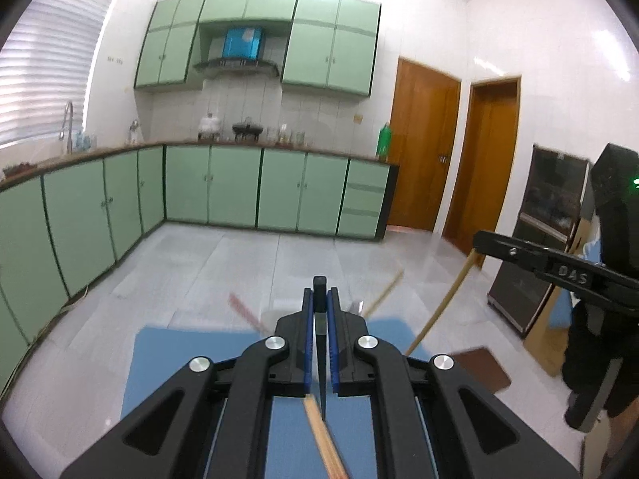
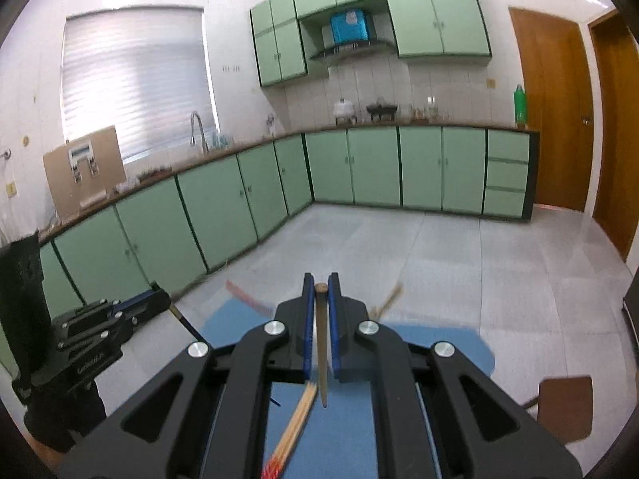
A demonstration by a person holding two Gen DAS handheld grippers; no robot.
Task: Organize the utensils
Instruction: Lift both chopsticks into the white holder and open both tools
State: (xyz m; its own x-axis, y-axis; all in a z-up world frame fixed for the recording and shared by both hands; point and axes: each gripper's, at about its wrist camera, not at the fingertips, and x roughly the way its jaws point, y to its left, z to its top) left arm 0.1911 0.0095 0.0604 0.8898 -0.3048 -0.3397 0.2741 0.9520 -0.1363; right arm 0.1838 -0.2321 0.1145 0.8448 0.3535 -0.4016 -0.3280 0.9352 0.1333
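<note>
**Two grippers, each holding a stick-shaped utensil**

In the left wrist view, the left gripper [image 1: 320,299] is pinched tight on a thin black chopstick [image 1: 320,343]. The stick pokes out a little past the blue pads [image 1: 307,331] and runs back down between them. Just under it lie pale wooden chopsticks [image 1: 325,443] on a blue mat [image 1: 191,359].

In the right wrist view, the right gripper [image 2: 320,299] is pinched tight on a brown wooden stick [image 2: 320,343]. Its round end peeks out on top. Below it lies a bunch of wooden chopsticks with red tips [image 2: 293,427] on the same blue mat [image 2: 439,343].

The left view also shows the right gripper off to the right side, with the long wooden stick [image 1: 443,307] hanging down from it. The right view shows the left gripper [image 2: 159,299] at the left, with the dark stick [image 2: 185,321] poking out.

At the far edge of the mat, more utensils are blurry, one reddish [image 1: 245,313] and one wooden [image 1: 383,291]. A brown board [image 2: 563,407] sits beside the mat.

Farther away are the gray floor [image 2: 399,247], green cupboards [image 1: 235,187], a tap [image 2: 197,127], and brown doors [image 1: 423,147].
</note>
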